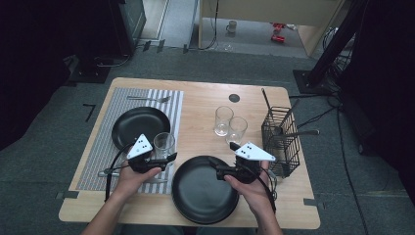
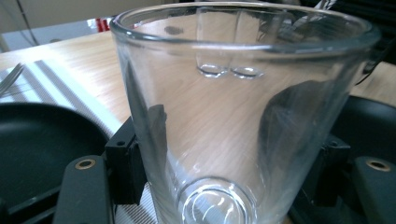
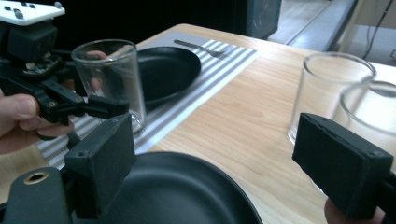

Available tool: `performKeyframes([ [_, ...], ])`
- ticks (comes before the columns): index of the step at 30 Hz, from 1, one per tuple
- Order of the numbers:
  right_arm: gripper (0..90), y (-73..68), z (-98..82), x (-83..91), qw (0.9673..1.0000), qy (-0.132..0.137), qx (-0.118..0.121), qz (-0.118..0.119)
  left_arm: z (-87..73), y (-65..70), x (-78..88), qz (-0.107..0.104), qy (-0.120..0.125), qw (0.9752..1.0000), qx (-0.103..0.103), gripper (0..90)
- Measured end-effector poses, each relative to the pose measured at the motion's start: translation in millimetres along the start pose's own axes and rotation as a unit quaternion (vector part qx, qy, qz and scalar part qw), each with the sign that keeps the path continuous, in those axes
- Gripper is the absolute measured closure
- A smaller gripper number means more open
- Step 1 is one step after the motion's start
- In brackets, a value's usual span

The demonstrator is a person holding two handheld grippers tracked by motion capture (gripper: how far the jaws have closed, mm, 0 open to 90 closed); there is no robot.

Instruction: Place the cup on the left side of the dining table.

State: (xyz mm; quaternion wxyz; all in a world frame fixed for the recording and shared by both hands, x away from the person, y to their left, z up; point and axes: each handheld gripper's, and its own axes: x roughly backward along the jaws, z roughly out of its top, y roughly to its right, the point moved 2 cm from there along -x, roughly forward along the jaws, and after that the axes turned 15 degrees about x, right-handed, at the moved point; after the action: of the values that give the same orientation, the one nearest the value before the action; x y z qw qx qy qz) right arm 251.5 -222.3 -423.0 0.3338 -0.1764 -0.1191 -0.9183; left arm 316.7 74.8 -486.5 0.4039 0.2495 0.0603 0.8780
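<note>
In the high view, the left gripper (image 1: pixel 169 157) sits at lower left of centre with its 2 jaws closed on a clear glass (image 1: pixel 164 145), which stands upright at the right edge of the striped placemat (image 1: pixel 100 147), just right of the far black plate (image 1: pixel 139 126). The left gripper view shows the glass (image 2: pixel 233 116) large between both jaws, pads against its sides. The right gripper (image 1: pixel 218 166) hovers over the upper right rim of the near black plate (image 1: pixel 203 193); in the right gripper view its jaws stand wide apart, holding nothing. 2 more glasses (image 1: pixel 230 125) stand near centre, beside a wire basket (image 1: pixel 281 142).
</note>
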Motion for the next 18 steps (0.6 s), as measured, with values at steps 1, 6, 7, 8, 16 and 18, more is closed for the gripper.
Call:
performKeyframes([
  [1, 13.1, 0.7, -2.9, 1.4, 1.0000, -0.002, -0.002, -0.002, -0.7, -0.6, -0.2, 0.004, -0.002, 1.0000, -0.001, 30.9],
  [6, 13.1, 3.5, -13.4, 7.3, 0.9999, -0.007, -0.010, -0.011, -4.0, -5.6, -2.3, 0.028, -0.015, 0.9995, -0.003, 30.9],
  [7, 13.2, 4.0, -15.5, 8.5, 0.9998, -0.007, -0.013, -0.012, -4.3, -6.9, -2.6, 0.032, -0.018, 0.9993, -0.002, 30.9],
  [8, 13.2, 4.3, -18.2, 10.0, 0.9998, -0.008, -0.015, -0.014, -4.4, -7.5, -3.0, 0.035, -0.019, 0.9992, 0.000, 30.9],
  [16, 13.1, 6.4, -35.2, 16.9, 0.9992, -0.021, -0.024, -0.024, -8.9, -13.3, -5.1, 0.064, -0.028, 0.9975, 0.004, 30.8],
  [18, 13.1, 6.8, -40.1, 19.2, 0.9990, -0.023, -0.029, -0.026, -11.3, -14.9, -6.0, 0.069, -0.035, 0.9970, 0.003, 30.8],
])
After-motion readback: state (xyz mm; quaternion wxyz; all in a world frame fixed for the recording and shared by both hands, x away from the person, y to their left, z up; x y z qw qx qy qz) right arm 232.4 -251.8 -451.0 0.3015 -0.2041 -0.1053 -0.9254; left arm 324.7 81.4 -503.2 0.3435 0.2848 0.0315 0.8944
